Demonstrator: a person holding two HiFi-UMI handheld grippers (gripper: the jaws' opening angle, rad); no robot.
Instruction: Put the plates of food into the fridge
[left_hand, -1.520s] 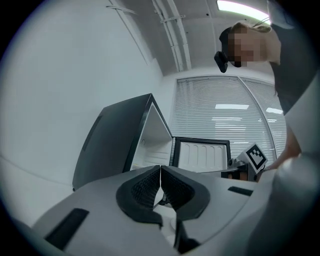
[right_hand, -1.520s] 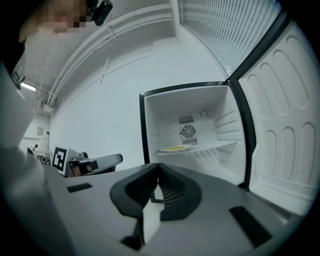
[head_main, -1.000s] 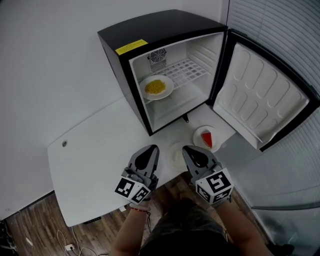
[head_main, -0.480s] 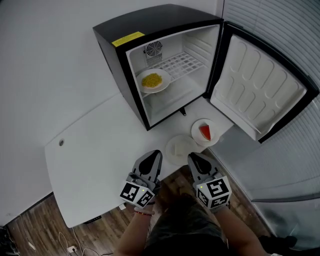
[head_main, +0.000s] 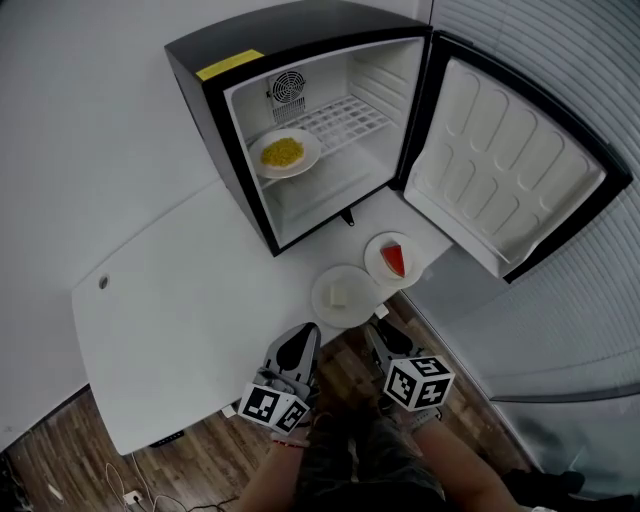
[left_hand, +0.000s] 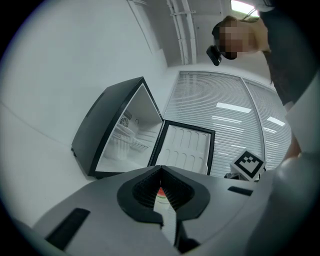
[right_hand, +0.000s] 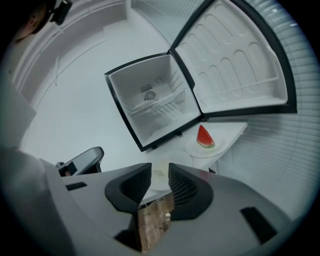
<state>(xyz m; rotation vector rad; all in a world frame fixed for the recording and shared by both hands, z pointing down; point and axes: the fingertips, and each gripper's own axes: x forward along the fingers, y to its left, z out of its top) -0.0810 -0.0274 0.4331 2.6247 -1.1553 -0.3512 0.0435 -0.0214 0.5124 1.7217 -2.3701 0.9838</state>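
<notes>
Left grey plastic hand-held gripper (head_main: 302, 334), black-and-white marker cube at rear: jaws meet at the tips, nothing between them. Right grey plastic hand-held gripper (head_main: 377, 334), same build: jaws parted, just been opening, nothing between them. Both side by side, close to the body.

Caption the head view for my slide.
Open mini fridge with a plate of yellow food on its shelf; watermelon plate and a second plate wait on the white table.
</notes>
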